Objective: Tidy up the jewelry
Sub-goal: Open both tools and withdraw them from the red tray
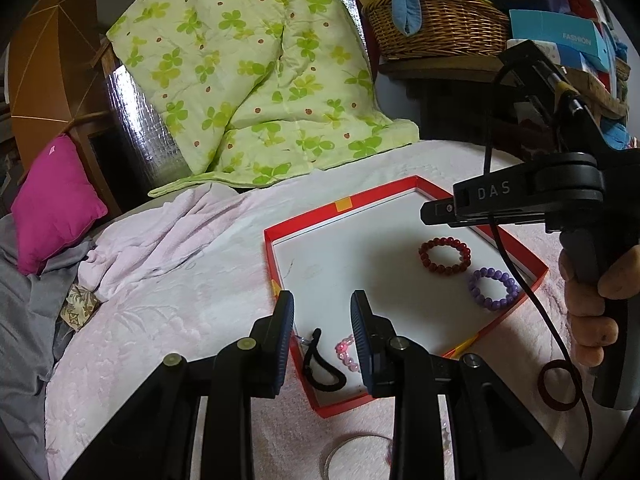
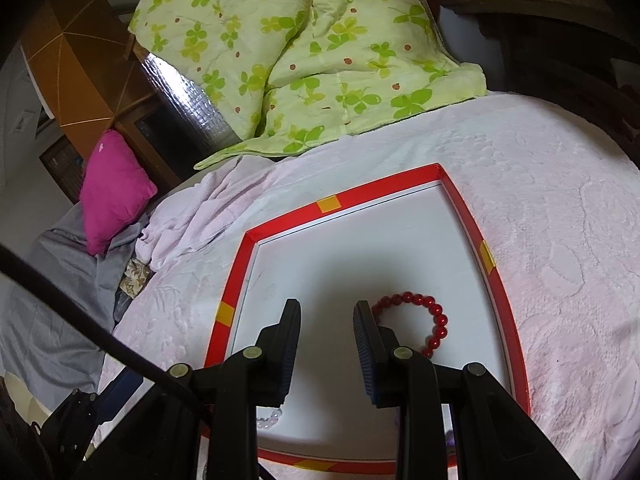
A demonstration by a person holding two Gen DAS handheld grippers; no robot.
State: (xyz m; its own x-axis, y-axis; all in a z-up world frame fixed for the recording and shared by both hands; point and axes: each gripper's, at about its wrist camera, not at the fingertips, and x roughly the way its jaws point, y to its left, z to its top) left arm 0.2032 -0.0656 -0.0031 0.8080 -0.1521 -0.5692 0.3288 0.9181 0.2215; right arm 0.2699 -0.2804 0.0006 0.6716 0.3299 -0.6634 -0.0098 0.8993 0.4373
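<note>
Jewelry lies in and around a shallow red-rimmed box lid (image 1: 404, 196) with a white floor, set on a bed under a pale pink textured blanket (image 1: 192, 280). Inside the lid: a dark red bead bracelet (image 1: 445, 257) and, just beside it toward the near right rim, a purple bead bracelet (image 1: 494, 289); at the near left corner, a black hair tie (image 1: 320, 364) and a pink bead bracelet (image 1: 347, 354), partly hidden. Outside the lid on the blanket: a thin dark red ring band (image 1: 560, 384) to the right, and a silver bangle (image 1: 352, 452) at the lower edge of the left wrist view.

Left claw (image 1: 322, 320): jaws apart, nothing between the pads, poised over the near left corner of the lid. Right claw (image 2: 327, 328): jaws likewise apart and empty, above the white floor, with the red bracelet just right of its right finger. A hand (image 1: 592, 300) grips the right tool's handle, from which a black cable (image 1: 520, 280) trails.

Background: a green clover-print quilt (image 1: 248, 72), a magenta cushion (image 1: 56, 204), a wicker basket (image 1: 436, 24).
</note>
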